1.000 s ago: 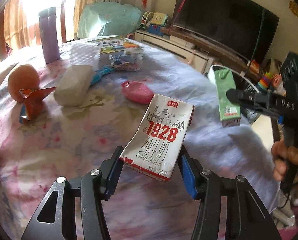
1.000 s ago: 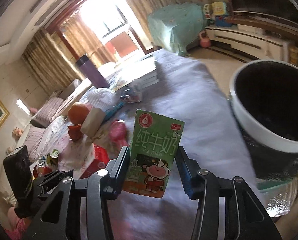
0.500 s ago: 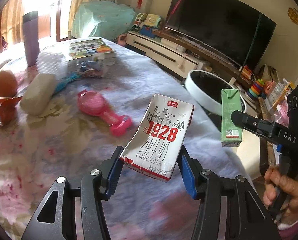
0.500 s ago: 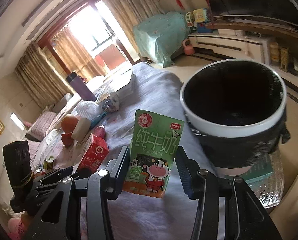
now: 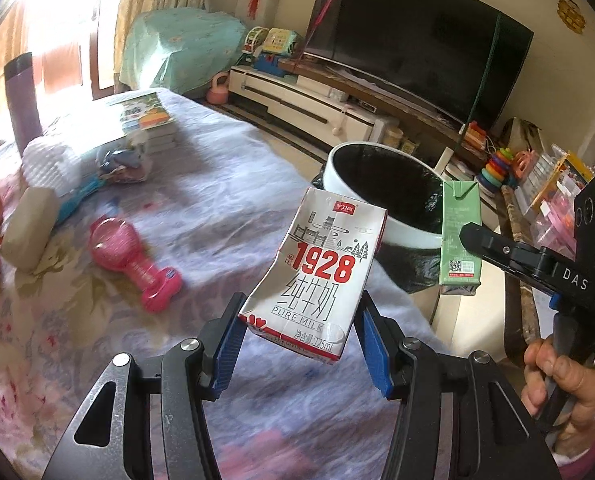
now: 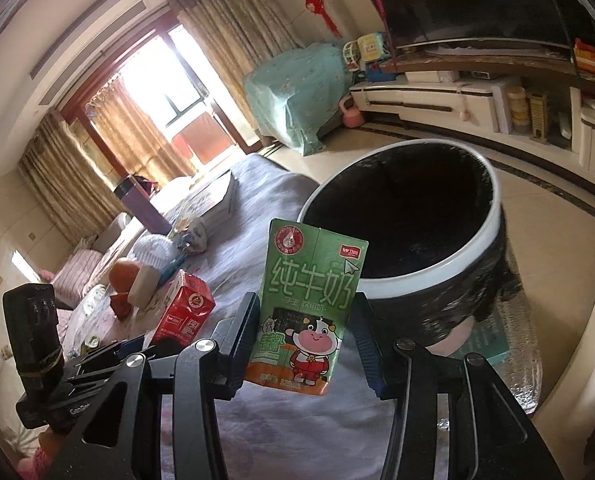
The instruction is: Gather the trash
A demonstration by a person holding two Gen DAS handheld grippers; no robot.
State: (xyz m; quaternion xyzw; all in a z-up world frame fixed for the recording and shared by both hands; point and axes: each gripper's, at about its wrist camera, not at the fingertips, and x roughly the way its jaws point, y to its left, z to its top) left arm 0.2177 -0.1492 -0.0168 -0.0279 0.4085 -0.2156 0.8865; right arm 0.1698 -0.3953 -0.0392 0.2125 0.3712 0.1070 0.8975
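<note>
A: Where do the two milk cartons stand right now?

B: The white carton (image 5: 317, 280) is clamped in the left claw (image 5: 297, 344), its long axis leaning away from the claw and tilted toward the right of that view, its body dented. The green carton (image 6: 309, 312) is clamped in the right claw (image 6: 305, 348), nearly upright between the blue pads. Both are off the desk (image 5: 217, 184).

A: And the bin?

B: The bin (image 6: 473, 256), black-lined with a white rim, stands just past the desk's edge, mouth open upward. In the right wrist view it fills the space right behind and to the right of the green carton, so the right claw looks nearer. In the left wrist view the bin sits beyond the white carton, up and to the right, with the green carton (image 5: 459, 236) already against its rim line.

A: So what does the next move turn on?

B: My guess: each carton must be over the dark opening, not over the rim, before the claw lets go. The right hand (image 5: 561, 384) has less way to cover; the left has to reach farther across.

A: Anything left behind?

B: A pink fan (image 5: 133, 260), an orange, wrappers and a purple flask remain on the desk.
</note>
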